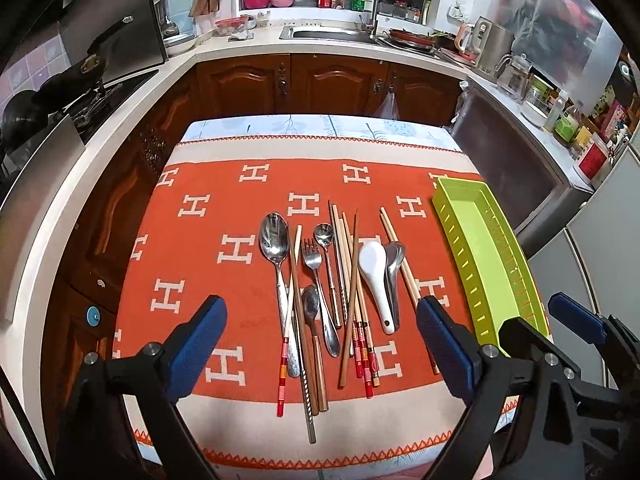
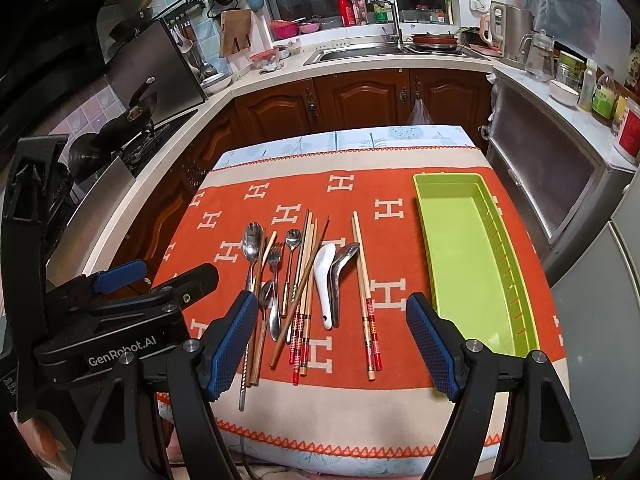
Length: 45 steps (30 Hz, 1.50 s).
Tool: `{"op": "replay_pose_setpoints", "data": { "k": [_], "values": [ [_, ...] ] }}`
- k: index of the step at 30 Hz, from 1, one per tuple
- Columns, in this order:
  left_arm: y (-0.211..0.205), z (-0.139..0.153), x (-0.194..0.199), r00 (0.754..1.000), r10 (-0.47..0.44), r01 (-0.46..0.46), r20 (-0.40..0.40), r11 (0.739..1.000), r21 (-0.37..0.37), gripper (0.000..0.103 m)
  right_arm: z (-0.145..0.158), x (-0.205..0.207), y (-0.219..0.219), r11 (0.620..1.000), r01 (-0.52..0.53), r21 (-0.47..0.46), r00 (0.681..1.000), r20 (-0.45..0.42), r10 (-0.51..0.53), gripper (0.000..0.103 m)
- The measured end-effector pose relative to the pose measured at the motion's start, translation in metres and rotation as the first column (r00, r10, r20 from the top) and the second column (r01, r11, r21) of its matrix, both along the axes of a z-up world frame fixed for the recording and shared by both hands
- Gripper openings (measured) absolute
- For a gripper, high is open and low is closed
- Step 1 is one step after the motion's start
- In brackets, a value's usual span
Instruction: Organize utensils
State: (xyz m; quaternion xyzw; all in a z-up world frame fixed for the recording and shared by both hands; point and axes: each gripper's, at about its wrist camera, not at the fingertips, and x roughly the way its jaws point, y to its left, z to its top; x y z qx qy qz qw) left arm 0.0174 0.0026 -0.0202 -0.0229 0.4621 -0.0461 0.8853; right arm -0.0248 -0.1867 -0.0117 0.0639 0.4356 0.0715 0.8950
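Note:
Mixed utensils lie in a loose pile on an orange cloth (image 1: 224, 208) with white H marks. There is a large metal spoon (image 1: 274, 240) (image 2: 254, 240), a fork (image 1: 312, 256) (image 2: 274, 258), a small spoon (image 1: 324, 234), a white ceramic spoon (image 1: 374, 268) (image 2: 323, 276), metal soup spoons (image 1: 394, 260) (image 2: 343, 266) and several chopsticks (image 1: 354, 280) (image 2: 366, 300). An empty lime-green tray (image 1: 480, 248) (image 2: 460, 252) lies to their right. My left gripper (image 1: 322, 344) (image 2: 156, 276) hovers open over the near ends of the pile. My right gripper (image 2: 334, 344) (image 1: 548, 320) is open too, above the red-ended chopstick pair and beside the tray's near end.
The table is small, with its edges close on all sides. Wooden cabinets (image 1: 332, 84) and a white counter with a sink (image 2: 356, 52) wrap around behind. A stove with pans (image 1: 84, 76) is at the left, and a grey appliance (image 2: 560, 184) and fridge (image 2: 608, 320) at the right.

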Motion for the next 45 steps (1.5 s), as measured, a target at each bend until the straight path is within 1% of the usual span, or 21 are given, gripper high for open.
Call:
{"op": "replay_pose_setpoints", "data": {
  "k": [5,7,10,13,14,16,18,19,23,26,27,29,31,32,34,35,37,40,42,44,45],
  "values": [
    [0.002,0.000,0.002,1.000,-0.006,0.006,0.020,1.000,-0.006,0.094,-0.003,0.005,0.001,1.000,-0.005,0.004,1.000,-0.004,0.005,0.079],
    [0.003,-0.002,0.004,1.000,-0.011,0.011,0.014,1.000,-0.013,0.094,-0.005,0.007,0.001,1.000,-0.009,0.006,1.000,-0.007,0.009,0.079],
    [0.004,-0.007,0.011,0.999,-0.036,0.035,-0.030,0.999,-0.016,0.094,-0.006,0.012,0.003,1.000,-0.017,0.012,1.000,-0.018,0.017,0.078],
    [0.006,-0.014,0.018,0.997,-0.033,0.035,-0.077,0.999,0.013,0.094,-0.010,0.021,0.003,1.000,-0.021,0.018,0.999,-0.029,0.021,0.077],
    [0.010,-0.016,0.021,0.995,-0.033,0.033,-0.089,0.999,0.006,0.094,-0.010,0.024,0.002,1.000,-0.019,0.020,0.999,-0.031,0.019,0.077],
    [0.019,-0.021,0.027,0.993,-0.027,0.023,-0.113,0.999,-0.033,0.094,-0.012,0.029,-0.002,1.000,-0.003,0.029,0.999,-0.035,0.004,0.077],
    [0.032,-0.028,0.034,0.990,-0.019,0.008,-0.137,0.997,-0.077,0.094,-0.017,0.037,-0.009,0.999,0.019,0.046,0.998,-0.053,-0.016,0.077],
    [0.036,-0.031,0.037,0.989,-0.016,0.003,-0.145,0.996,-0.085,0.094,-0.020,0.042,-0.014,0.998,0.031,0.055,0.998,-0.064,-0.028,0.077],
    [0.053,-0.043,0.049,0.988,0.024,-0.032,-0.155,0.998,-0.054,0.094,-0.029,0.059,-0.027,0.997,0.070,0.037,0.994,-0.089,-0.066,0.076],
    [0.067,-0.054,0.059,0.986,0.035,-0.044,-0.165,0.998,-0.051,0.094,-0.036,0.072,-0.030,0.998,0.062,0.022,0.993,-0.104,-0.059,0.076],
    [0.071,-0.057,0.062,0.985,0.035,-0.046,-0.171,0.997,-0.059,0.091,-0.039,0.077,-0.030,0.998,0.052,0.018,0.993,-0.107,-0.050,0.076],
    [0.077,-0.065,0.068,0.981,0.030,-0.047,-0.192,0.996,-0.082,0.080,-0.044,0.084,-0.025,0.999,0.035,0.000,0.994,-0.107,-0.035,0.076],
    [0.081,-0.076,0.076,0.974,0.017,-0.043,-0.227,0.993,-0.112,0.061,-0.050,0.092,-0.018,1.000,0.012,-0.017,0.994,-0.109,-0.014,0.076],
    [0.083,-0.082,0.080,0.969,0.011,-0.044,-0.247,0.991,-0.130,0.056,-0.054,0.095,-0.014,1.000,-0.001,-0.020,0.993,-0.114,-0.001,0.074],
    [0.086,-0.094,0.085,0.962,-0.002,-0.044,-0.273,0.986,-0.162,0.038,-0.063,0.100,-0.003,0.999,-0.026,-0.024,0.991,-0.133,0.022,0.070],
    [0.086,-0.098,0.087,0.959,-0.010,-0.039,-0.282,0.985,-0.169,0.034,-0.068,0.104,0.000,0.999,-0.038,-0.022,0.989,-0.147,0.035,0.067],
    [0.083,-0.107,0.089,0.955,-0.029,-0.024,-0.295,0.984,-0.174,0.023,-0.079,0.111,0.007,0.998,-0.062,-0.013,0.983,-0.173,0.059,0.062],
    [0.076,-0.115,0.091,0.952,-0.067,0.008,-0.299,0.980,-0.196,0.020,-0.098,0.122,0.014,0.997,-0.071,-0.008,0.977,-0.205,0.068,0.058],
    [0.069,-0.118,0.095,0.950,-0.094,0.030,-0.297,0.976,-0.215,0.016,-0.113,0.130,0.014,0.998,-0.065,0.002,0.969,-0.239,0.064,0.051],
    [0.064,-0.120,0.099,0.948,-0.118,0.045,-0.295,0.969,-0.242,0.014,-0.127,0.135,0.012,0.998,-0.054,0.018,0.961,-0.269,0.057,0.039],
    [0.061,-0.121,0.101,0.947,-0.123,0.046,-0.298,0.966,-0.254,0.013,-0.134,0.138,0.011,0.998,-0.049,0.028,0.956,-0.288,0.055,0.037]
  ]
}}
